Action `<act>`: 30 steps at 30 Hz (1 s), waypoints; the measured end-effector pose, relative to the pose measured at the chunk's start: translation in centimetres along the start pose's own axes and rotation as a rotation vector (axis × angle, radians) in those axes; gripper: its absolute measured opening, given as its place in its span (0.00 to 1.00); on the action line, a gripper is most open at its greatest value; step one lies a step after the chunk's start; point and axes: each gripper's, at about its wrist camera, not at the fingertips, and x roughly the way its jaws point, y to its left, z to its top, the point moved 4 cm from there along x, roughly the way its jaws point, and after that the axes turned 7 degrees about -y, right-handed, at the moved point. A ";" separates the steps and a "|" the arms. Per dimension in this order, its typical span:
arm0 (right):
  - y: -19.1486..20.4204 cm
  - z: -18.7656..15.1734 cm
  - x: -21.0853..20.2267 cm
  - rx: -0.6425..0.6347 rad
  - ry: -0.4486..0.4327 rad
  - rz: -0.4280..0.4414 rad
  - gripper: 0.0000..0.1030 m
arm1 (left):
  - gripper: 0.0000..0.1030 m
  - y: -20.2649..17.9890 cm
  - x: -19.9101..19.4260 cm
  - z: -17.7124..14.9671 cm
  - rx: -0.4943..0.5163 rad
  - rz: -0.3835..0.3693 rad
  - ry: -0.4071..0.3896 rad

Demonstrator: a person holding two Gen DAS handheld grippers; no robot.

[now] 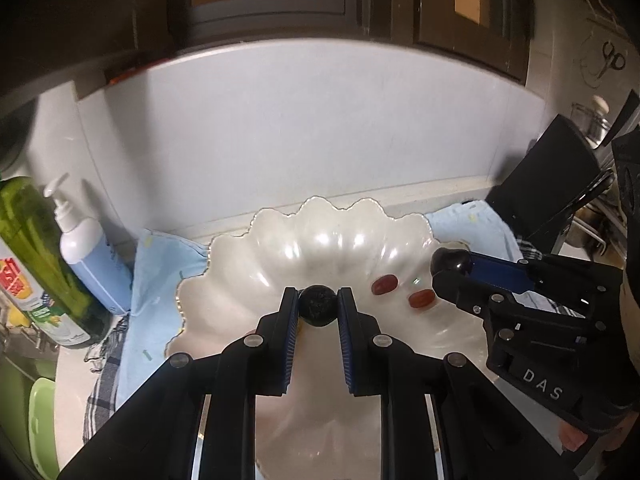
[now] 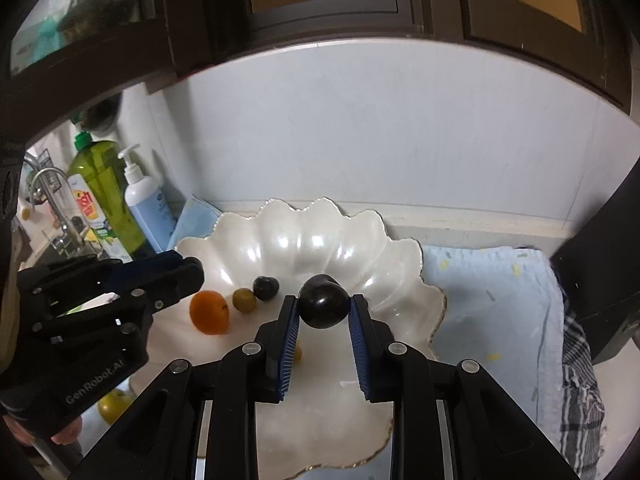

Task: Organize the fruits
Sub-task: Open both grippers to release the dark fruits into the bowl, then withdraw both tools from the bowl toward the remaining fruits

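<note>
Small dark fruit (image 1: 317,306) sits pinched btw the pads of my left gripper (image 1: 318,300), jaws narrow, clamped on it, hanging over the middle of the white scalloped bowl (image 1: 240,256). My right gripper (image 2: 324,306) is likewise closed on a bigger dark plum (image 2: 323,306), held above the bowl's right half; in the left wrist view it comes in from the right w/ the plum at its tip.

Already lying in the bowl: an orange fruit (image 2: 209,312), a small yellow-green fruit (image 2: 244,300) just beside it, a dark round one (image 2: 266,288) next to that, plus two red oblong fruits (image 1: 385,284) near each other on the right side. A bit of yellow shows under my right gripper's left finger, can't tell what.

So I'd say well along: several pieces in, two more in hand and over the bowl, not yet let go. One yellow-green fruit (image 2: 114,406) looks to be outside the bowl, lower left, prob. left to fetch.

Bowl rests on a light blue cloth (image 2: 492,292). Left of it stand a pump bottle (image 2: 142,200) and a green bottle (image 2: 106,192), tap beyond.
</note>
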 end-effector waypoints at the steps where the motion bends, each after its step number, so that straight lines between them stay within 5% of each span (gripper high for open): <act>1: 0.0 0.0 0.3 -0.003 0.005 -0.002 0.26 | 0.20 -0.1 0.3 0.0 0.003 0.000 0.004; 5: -0.1 -0.2 1.4 -0.004 0.026 -0.005 0.26 | 0.21 -0.2 1.4 0.1 0.012 -0.004 0.019; 10: -0.6 -0.3 2.1 0.007 0.042 -0.029 0.28 | 0.45 0.2 1.6 0.3 0.010 0.012 0.009; 13: -1.1 -0.4 2.4 0.027 0.052 -0.050 0.45 | 0.53 0.7 1.3 0.4 0.001 0.032 0.002; 30: 0.2 0.1 -3.0 -0.021 -0.053 -0.132 0.68 | 0.82 2.6 -5.0 0.1 -0.019 0.143 -0.085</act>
